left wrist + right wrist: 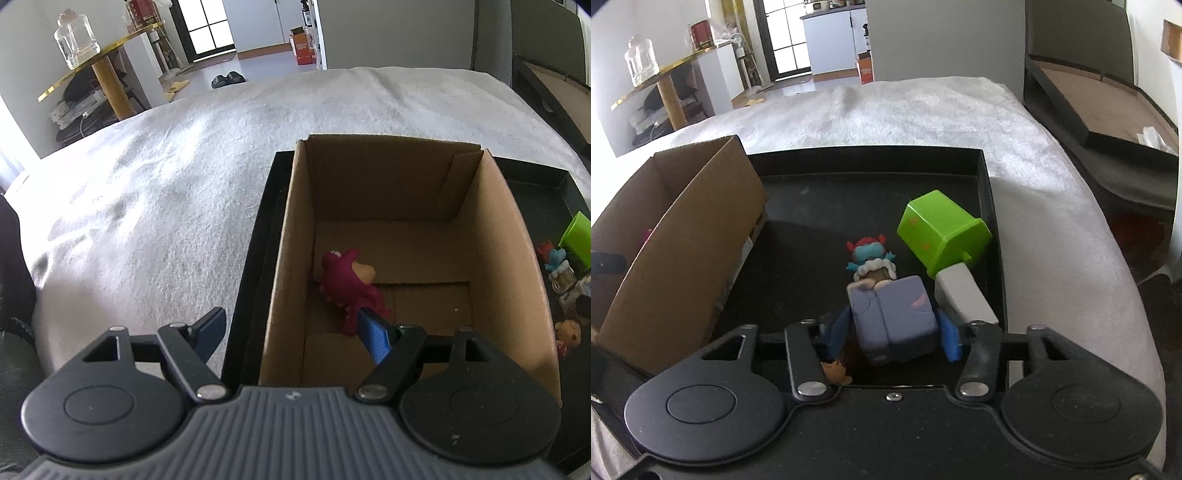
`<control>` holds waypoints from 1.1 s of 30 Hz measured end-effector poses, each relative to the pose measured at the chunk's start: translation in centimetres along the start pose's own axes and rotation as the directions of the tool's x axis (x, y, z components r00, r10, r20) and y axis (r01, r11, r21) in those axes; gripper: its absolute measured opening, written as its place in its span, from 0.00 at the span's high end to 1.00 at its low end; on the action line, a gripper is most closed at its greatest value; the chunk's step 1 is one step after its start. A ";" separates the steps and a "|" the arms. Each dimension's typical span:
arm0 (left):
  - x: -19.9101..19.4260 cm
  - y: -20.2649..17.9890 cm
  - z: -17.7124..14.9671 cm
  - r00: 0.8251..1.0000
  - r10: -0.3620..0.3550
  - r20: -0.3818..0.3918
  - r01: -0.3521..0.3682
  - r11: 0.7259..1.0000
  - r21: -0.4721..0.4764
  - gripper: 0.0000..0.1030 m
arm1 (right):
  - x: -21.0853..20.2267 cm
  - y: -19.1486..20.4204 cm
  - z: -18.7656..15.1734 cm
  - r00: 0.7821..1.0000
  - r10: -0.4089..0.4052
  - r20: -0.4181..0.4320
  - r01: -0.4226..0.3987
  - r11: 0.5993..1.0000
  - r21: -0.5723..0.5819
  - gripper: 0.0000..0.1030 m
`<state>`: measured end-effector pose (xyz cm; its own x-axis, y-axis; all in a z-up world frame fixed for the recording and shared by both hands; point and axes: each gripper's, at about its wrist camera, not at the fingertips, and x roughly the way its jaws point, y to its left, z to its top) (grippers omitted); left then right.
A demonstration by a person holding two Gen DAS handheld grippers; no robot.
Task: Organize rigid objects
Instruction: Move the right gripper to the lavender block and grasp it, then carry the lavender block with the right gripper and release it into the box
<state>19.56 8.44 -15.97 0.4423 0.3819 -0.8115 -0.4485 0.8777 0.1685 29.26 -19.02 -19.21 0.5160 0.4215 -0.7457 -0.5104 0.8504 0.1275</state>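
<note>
An open cardboard box [388,177] stands at the left end of a black tray [251,295]. A magenta dinosaur toy [343,284] lies on the box floor. My left gripper [291,334] is open and straddles the box's near left wall, one blue finger inside by the dinosaur's tail. In the right wrist view my right gripper [892,339] is shut on a lavender figurine [894,321] just above the tray [864,173]. Behind it lie a blue-faced, red-horned figure [870,251] and a green toy hammer [942,229] with a white handle.
The tray rests on a white fleecy blanket [166,184]. A small orange-brown figure [836,373] lies under my right gripper. The box [676,251] fills the tray's left side. A gold table with a glass jar [75,38] stands far left; a dark bench [1089,122] lies right.
</note>
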 end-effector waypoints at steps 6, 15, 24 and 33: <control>0.0 0.1 0.1 1.000 -0.002 -0.003 0.002 1.000 -0.005 0.26 | -1.3 0.2 0.3 1.000 0.001 0.015 -0.001 1.000 0.001 0.58; -0.3 0.1 0.1 1.000 -0.011 -0.005 0.011 1.000 0.000 0.26 | -3.3 1.2 1.2 0.998 0.005 0.067 -0.003 0.999 -0.032 0.58; -0.8 0.4 -0.1 1.000 -0.021 0.017 0.022 1.000 -0.009 0.26 | -5.0 2.9 2.5 0.993 -0.005 0.118 0.016 0.995 -0.096 0.58; -1.2 1.2 -0.4 0.998 -0.040 0.047 0.041 0.999 -0.024 0.26 | -6.4 5.0 3.9 0.984 -0.004 0.177 0.033 0.987 -0.160 0.58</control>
<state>18.19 8.96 -15.01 0.4959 0.3596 -0.7904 -0.4484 0.8855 0.1216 26.13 -16.27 -11.21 0.6313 0.4672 -0.6191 -0.5969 0.8023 -0.0032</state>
